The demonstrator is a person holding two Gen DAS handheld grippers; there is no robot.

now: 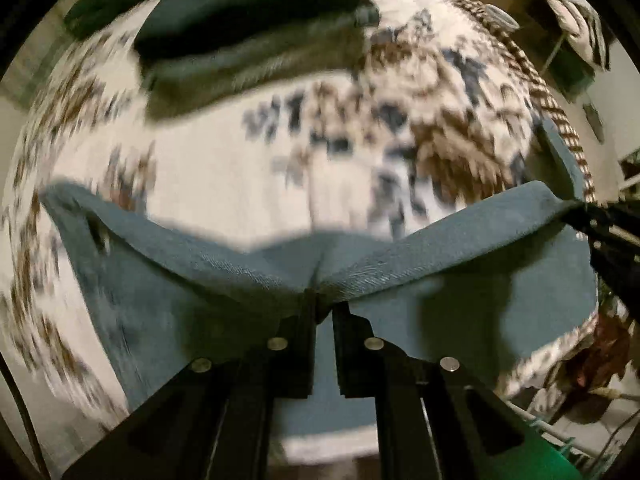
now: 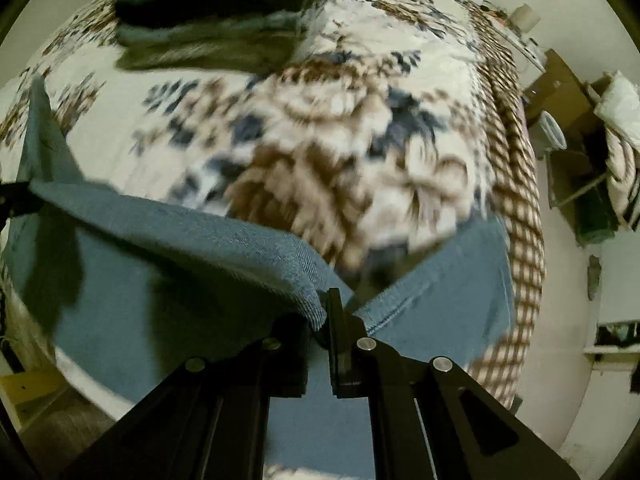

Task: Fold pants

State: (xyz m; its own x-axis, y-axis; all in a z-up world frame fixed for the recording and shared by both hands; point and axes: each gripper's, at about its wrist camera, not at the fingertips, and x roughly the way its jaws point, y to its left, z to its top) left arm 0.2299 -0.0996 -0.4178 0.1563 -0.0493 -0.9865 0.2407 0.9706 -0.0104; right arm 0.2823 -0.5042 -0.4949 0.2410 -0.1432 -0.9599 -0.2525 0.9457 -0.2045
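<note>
Left gripper (image 1: 322,306) pinching the edge of the blue pants (image 1: 256,256), black fingers (image 1: 304,320) drawn nearly together with a bunched fold of denim caught between the tips. Right gripper (image 2: 326,312) clamping the same edge further along, jaws narrow, cloth pressed between the pads and curling over the left finger (image 2: 296,344). Hanging between the two pairs of tongs, the gripped edge sagging in a shallow curve, the rest of the pants draping down beneath and behind the fingers. Showing at the far right rim of the left wrist view, the other gripper's dark frame (image 1: 608,236) tugging one corner of that edge taut; showing at the far left rim of the right wrist view, a dark tip (image 2: 12,200) holding the opposite corner. Lying ahead of and below both sets of tips, a bedspread (image 2: 328,152) patterned in cream, brown and blue flowers, heavily blurred. Sitting well beyond the tips, toward the far end of the bed, a stack of dark folded garments (image 1: 248,28), apart from the held pants. Standing off to the right of the bed, brown furniture (image 2: 560,92) against a pale wall.
</note>
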